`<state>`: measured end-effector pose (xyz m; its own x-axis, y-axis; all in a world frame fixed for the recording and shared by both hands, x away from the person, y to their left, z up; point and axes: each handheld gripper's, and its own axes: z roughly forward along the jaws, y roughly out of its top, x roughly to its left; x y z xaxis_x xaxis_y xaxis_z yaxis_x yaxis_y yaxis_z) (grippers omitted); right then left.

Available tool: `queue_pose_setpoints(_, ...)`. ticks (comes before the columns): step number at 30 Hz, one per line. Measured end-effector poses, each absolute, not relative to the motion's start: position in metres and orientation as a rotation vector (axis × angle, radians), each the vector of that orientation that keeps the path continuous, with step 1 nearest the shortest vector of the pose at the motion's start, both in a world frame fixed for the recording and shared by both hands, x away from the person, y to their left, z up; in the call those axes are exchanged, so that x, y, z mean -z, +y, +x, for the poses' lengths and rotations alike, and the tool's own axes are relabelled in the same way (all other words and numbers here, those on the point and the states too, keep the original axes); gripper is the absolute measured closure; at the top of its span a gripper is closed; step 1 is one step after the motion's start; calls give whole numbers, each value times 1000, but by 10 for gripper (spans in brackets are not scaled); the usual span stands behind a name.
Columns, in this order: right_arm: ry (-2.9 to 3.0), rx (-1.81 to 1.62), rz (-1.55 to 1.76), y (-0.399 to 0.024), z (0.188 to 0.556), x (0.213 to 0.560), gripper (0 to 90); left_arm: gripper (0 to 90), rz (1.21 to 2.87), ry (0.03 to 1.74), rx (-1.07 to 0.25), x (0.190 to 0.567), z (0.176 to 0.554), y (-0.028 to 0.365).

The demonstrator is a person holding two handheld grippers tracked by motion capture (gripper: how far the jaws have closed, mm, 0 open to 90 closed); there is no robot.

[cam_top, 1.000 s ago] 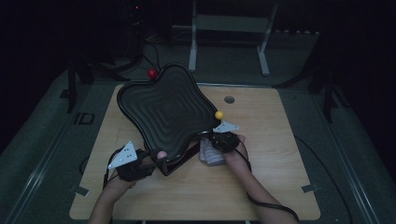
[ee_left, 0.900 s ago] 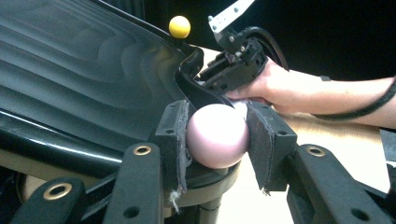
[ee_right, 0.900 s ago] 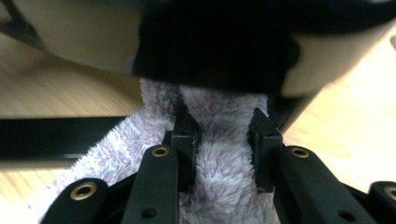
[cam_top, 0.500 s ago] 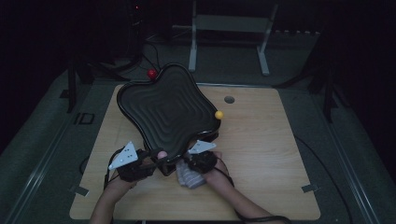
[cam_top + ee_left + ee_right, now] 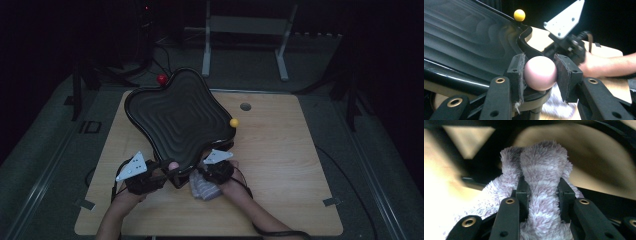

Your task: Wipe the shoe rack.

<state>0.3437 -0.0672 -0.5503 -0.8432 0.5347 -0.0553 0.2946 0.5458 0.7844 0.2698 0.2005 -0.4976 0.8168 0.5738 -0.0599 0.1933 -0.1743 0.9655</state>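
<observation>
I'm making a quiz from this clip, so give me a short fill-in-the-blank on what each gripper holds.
The left gripper clamps a ____ knob on the black tray.
The right gripper pinches a fluffy striped ____.
The knob at the tray's right corner is ____.
Missing words: pink; cloth; yellow

On the wooden tabletop (image 5: 280,165) a black star-shaped tray (image 5: 177,120) is seen, its near corner being met by the left gripper (image 5: 167,172), while a striped fluffy cloth (image 5: 202,189) is held by the right gripper (image 5: 207,176) just beside it, and a yellow ball (image 5: 234,122) is seen at the tray's right corner.
</observation>
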Motion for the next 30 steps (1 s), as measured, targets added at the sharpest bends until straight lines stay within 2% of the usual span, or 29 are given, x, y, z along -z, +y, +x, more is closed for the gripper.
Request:
queue_pose_setpoints(10,2327,-994,904,-118,404,546,695,601,1750,594,-381,497,270,199)
queue_pose_setpoints(16,2269,-956,892,-120,410,533,696,601,1748,588,-375,498,271,200)
queue_pose_setpoints(18,2262,-974,910,-122,414,539,700,601,1748,589,-385,497,271,198)
queue_pose_setpoints(23,2304,-1036,951,-114,398,548,711,600,1747,593,-388,497,270,198)
queue_pose_setpoints(30,2480,-1131,734,-71,343,549,707,600,1744,597,-388,498,270,197)
